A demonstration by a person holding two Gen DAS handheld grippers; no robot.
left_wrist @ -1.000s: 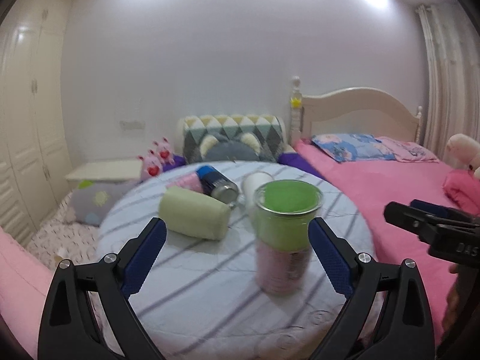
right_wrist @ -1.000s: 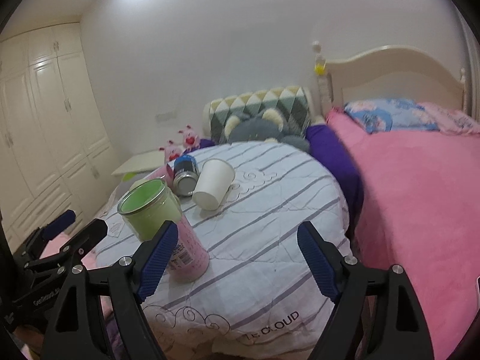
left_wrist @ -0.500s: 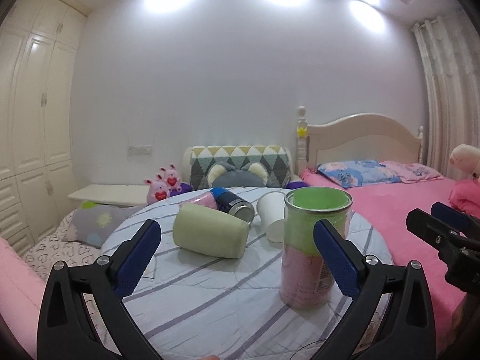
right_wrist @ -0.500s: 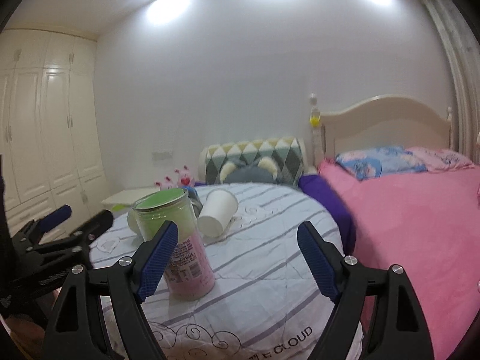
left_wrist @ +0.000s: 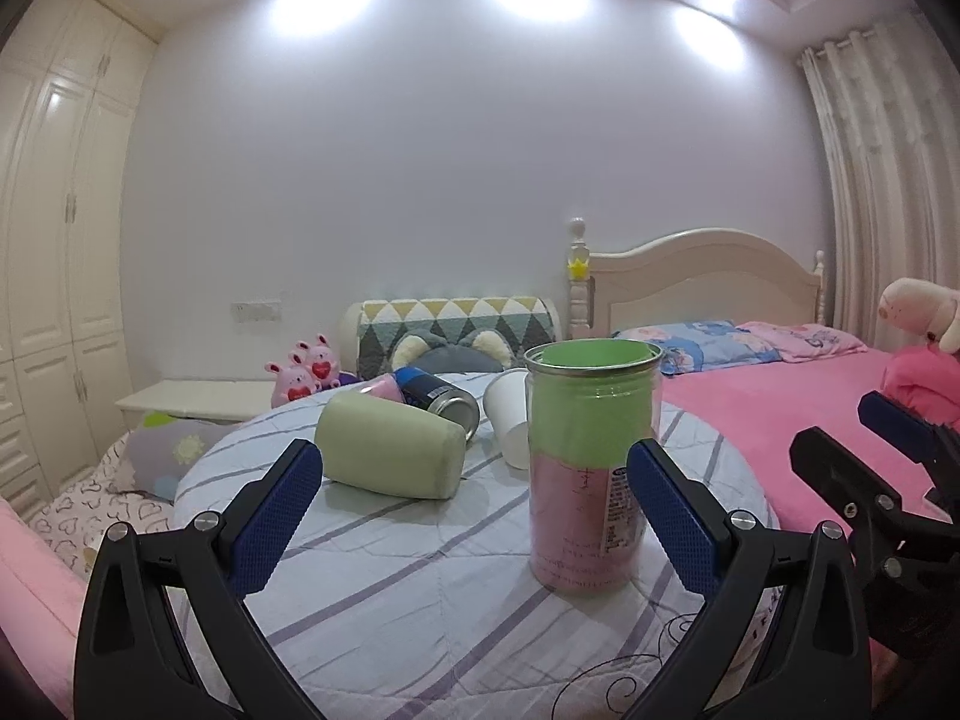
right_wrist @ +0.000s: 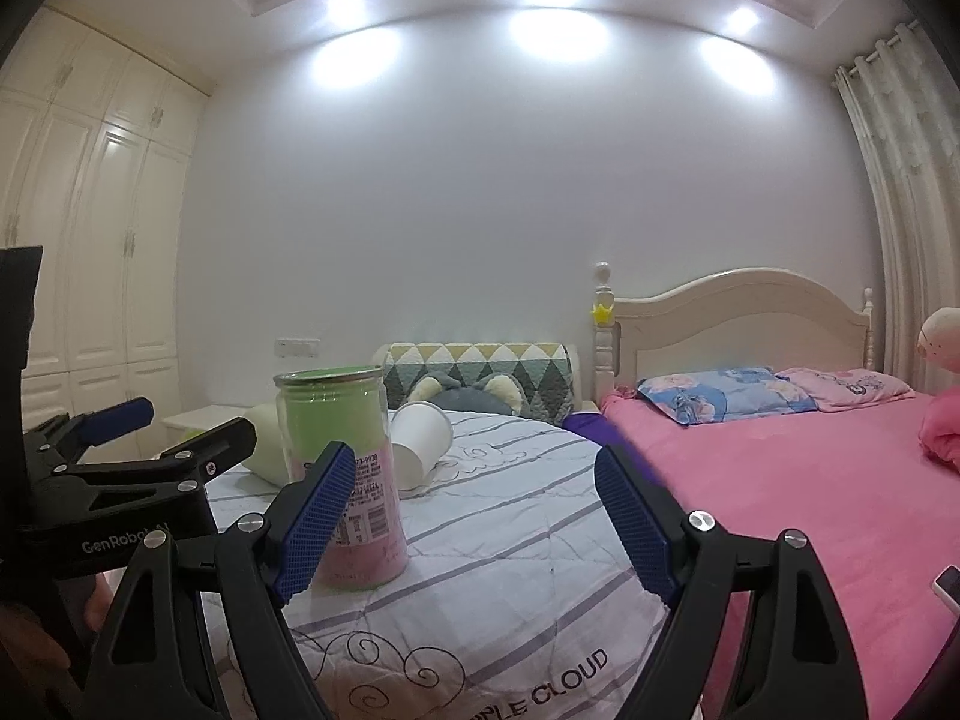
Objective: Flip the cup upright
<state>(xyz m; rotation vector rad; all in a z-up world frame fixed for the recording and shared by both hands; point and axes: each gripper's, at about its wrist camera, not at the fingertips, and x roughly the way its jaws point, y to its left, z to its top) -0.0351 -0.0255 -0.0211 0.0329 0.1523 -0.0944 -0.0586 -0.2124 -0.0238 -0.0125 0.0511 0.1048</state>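
Note:
A clear cup with a green and pink insert (left_wrist: 591, 462) stands upright on the round striped table (left_wrist: 420, 600); it also shows in the right wrist view (right_wrist: 342, 480). My left gripper (left_wrist: 474, 516) is open and empty, level with the table, the cup just inside its right finger. My right gripper (right_wrist: 474, 522) is open and empty, to the right of the cup. A white paper cup (left_wrist: 510, 420) lies on its side behind it, also seen in the right wrist view (right_wrist: 420, 438).
A pale green cup (left_wrist: 390, 453), a blue can (left_wrist: 435, 396) and a pink cup (left_wrist: 381, 387) lie on their sides at the table's back. A pink bed (right_wrist: 810, 480) runs along the right. A white nightstand (left_wrist: 198, 399) and wardrobe (left_wrist: 54, 300) stand left.
Both grippers have dropped lower and tilted up, so the table is now seen nearly edge-on. The cup stands where it was; both grippers stayed open.

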